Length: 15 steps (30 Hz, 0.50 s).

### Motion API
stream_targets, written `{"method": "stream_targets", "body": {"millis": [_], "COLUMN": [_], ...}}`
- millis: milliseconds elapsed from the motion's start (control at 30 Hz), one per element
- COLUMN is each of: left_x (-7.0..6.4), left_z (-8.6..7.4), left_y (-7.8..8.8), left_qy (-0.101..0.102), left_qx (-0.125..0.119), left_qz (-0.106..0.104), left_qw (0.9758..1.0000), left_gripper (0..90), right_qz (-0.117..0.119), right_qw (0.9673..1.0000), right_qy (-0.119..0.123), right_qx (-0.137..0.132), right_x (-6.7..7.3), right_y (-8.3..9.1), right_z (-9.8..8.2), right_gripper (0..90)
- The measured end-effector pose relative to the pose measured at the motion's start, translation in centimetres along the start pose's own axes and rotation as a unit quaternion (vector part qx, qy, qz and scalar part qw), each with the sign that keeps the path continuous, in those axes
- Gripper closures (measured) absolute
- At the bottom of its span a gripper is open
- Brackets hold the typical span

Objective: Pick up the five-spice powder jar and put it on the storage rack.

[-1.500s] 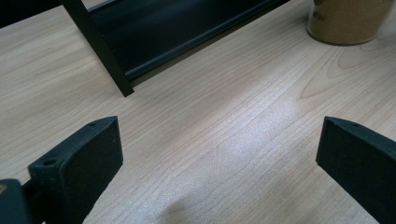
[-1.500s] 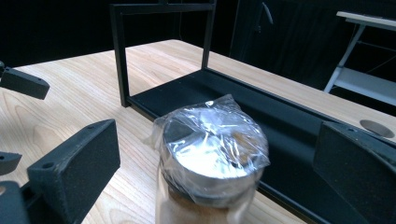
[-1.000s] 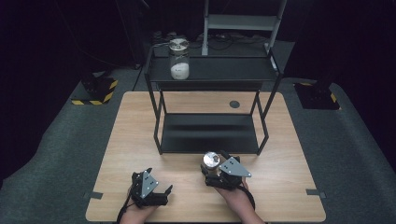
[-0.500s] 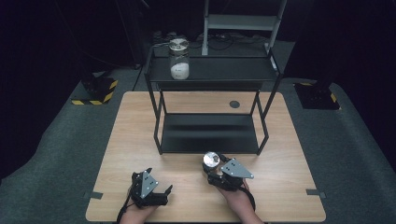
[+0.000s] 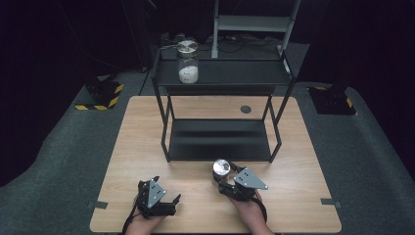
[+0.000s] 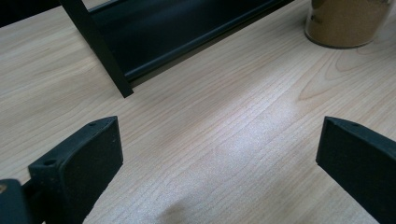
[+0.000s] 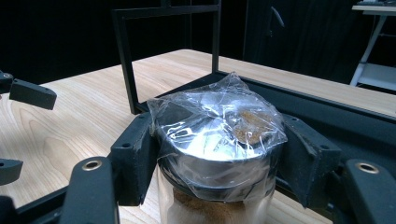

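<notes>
High view: a light wooden table (image 5: pixel 147 147) carries a black metal two-tier shelf rack (image 5: pixel 220 78) toward twelve o'clock. On the rack's top tier, at its eleven o'clock corner, stands a clear glass jar with white powder (image 5: pixel 188 62); any label on it is too small to read. At six o'clock the person's forearms are cut off by the picture's edge. The left gripper (image 5: pixel 164 198) sits near seven o'clock, jaws spread apart over bare wood. The right gripper (image 5: pixel 226 177), just in front of the rack's lower tier, is closed around a glass jar with a silver lid (image 5: pixel 221 168).

Left gripper view: both black jaws stand wide apart, holding nothing. The brown-filled jar (image 6: pixel 348 21) shows at one o'clock, its top cut off. A rack leg meets the table at eleven o'clock.

Right gripper view: the jaws press both sides of the jar's lid, which is wrapped in crinkled clear film (image 7: pixel 217 123). Brown powder shows below; the jar's base is cut off. No writing is legible.
</notes>
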State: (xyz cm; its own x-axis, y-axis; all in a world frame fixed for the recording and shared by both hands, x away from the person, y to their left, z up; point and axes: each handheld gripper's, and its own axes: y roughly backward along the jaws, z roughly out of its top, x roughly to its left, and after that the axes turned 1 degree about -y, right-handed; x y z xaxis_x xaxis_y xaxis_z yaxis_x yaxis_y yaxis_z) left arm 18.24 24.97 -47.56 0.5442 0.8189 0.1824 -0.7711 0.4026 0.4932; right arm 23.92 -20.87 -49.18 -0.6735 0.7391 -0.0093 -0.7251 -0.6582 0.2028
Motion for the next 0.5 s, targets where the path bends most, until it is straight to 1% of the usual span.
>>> {"method": "stream_targets", "body": {"millis": [233,500], "left_x": [0.03,0.08], "left_z": [-0.01,-0.02], "left_y": [0.0,0.01], "left_qy": [0.002,0.002], "left_qx": [0.0,-0.001], "left_qz": [0.0,-0.002], "left_qw": [1.0,1.0], "left_gripper": [0.9,0.9], "right_qz": [0.001,-0.009], "right_qw": [1.0,0.9999], "right_qy": [0.002,0.005], "right_qx": [0.001,0.002], "right_x": [-0.11,-0.34], "right_y": [0.02,0.38], "right_z": [0.09,0.28], "right_gripper": [33.9,34.0]}}
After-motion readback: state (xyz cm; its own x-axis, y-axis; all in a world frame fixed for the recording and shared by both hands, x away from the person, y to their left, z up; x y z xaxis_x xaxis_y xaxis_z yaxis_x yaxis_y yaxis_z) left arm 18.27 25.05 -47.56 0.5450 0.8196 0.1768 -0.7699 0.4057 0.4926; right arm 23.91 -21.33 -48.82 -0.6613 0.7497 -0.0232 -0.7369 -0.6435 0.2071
